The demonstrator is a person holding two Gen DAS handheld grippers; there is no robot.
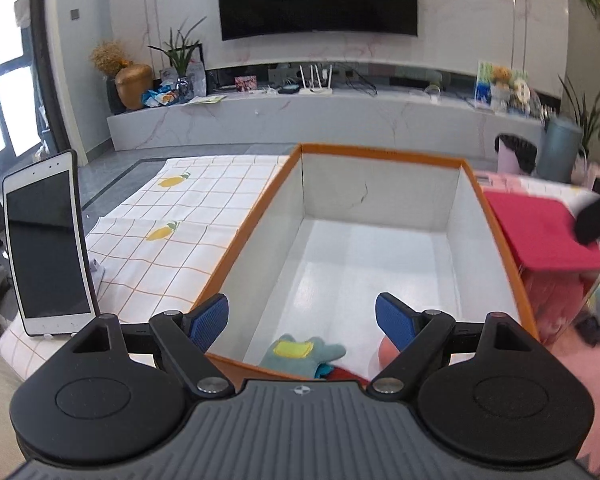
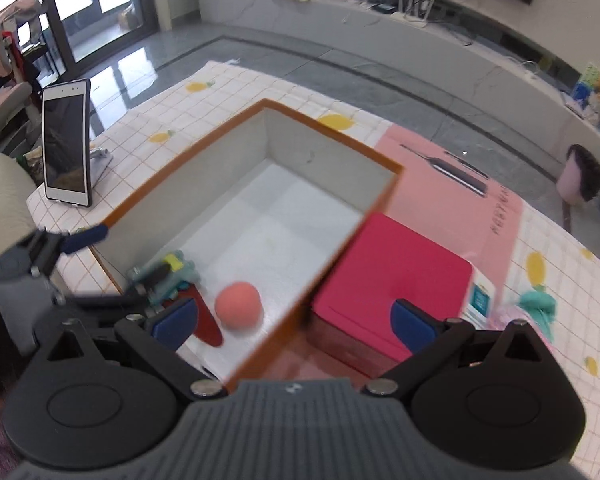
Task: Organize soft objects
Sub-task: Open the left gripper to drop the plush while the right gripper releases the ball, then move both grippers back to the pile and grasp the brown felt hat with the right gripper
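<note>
blue-padded fingers of the left claw [image 1: 302, 322] stand wide apart and hold nothing, hanging over the near end of an orange-edged box [image 1: 380, 152]. just below and between the fingers a teal stuffed toy [image 1: 302, 354] with a yellow patch lies on the box floor, and a pink ball [image 1: 387, 353] peeks out behind the right finger. left of the claw a phone [image 1: 46, 244] stands upright on the checked cloth [image 1: 188, 216]. from the right wrist, the right claw [image 2: 296, 322] is also spread wide and empty, straddling the box's near right wall [image 2: 332, 256]. the pink ball [image 2: 239, 305] lies inside the box just ahead of its left finger, the teal toy [image 2: 176, 272] further left under the left claw [image 2: 112, 256], and a red case [image 2: 392, 272] sits ahead, just outside the box.
</note>
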